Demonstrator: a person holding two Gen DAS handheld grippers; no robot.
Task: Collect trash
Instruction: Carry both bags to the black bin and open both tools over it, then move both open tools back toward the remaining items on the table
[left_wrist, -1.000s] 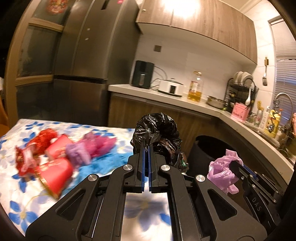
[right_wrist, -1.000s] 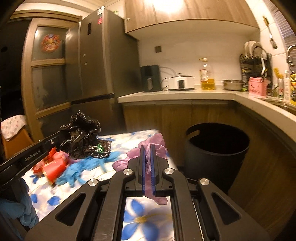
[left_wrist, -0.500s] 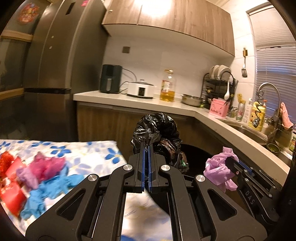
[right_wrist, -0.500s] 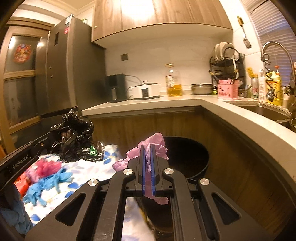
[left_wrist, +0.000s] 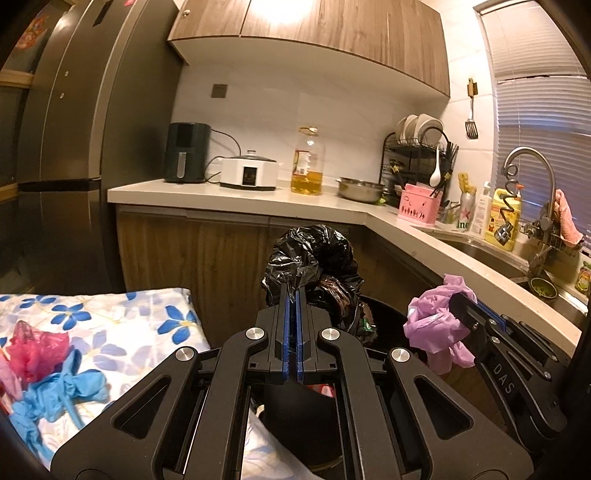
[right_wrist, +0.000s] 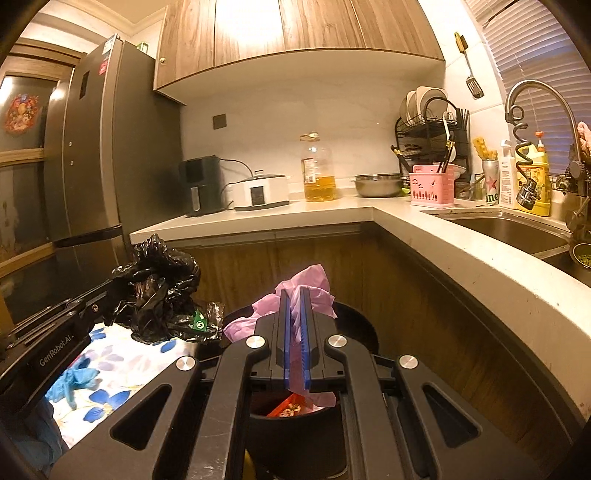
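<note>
My left gripper (left_wrist: 292, 291) is shut on a crumpled black plastic bag (left_wrist: 314, 258) and holds it above the black trash bin (left_wrist: 388, 321). My right gripper (right_wrist: 294, 295) is shut on a crumpled pink plastic bag (right_wrist: 306, 284) and holds it over the same bin (right_wrist: 354, 321), which has red trash inside (right_wrist: 291, 404). In the left wrist view the pink bag (left_wrist: 436, 325) and right gripper show at the right. In the right wrist view the black bag (right_wrist: 162, 288) and left gripper show at the left.
A table with a floral cloth (left_wrist: 122, 332) stands left of the bin, with pink (left_wrist: 37, 350) and blue (left_wrist: 55, 395) trash on it. Wooden cabinets and an L-shaped counter (right_wrist: 461, 243) with a sink close in behind and right. A fridge (left_wrist: 74, 147) stands at the left.
Both grippers have swung right, away from the table, carrying their bags. They now hang over the trash bin, which has come close beneath them.
</note>
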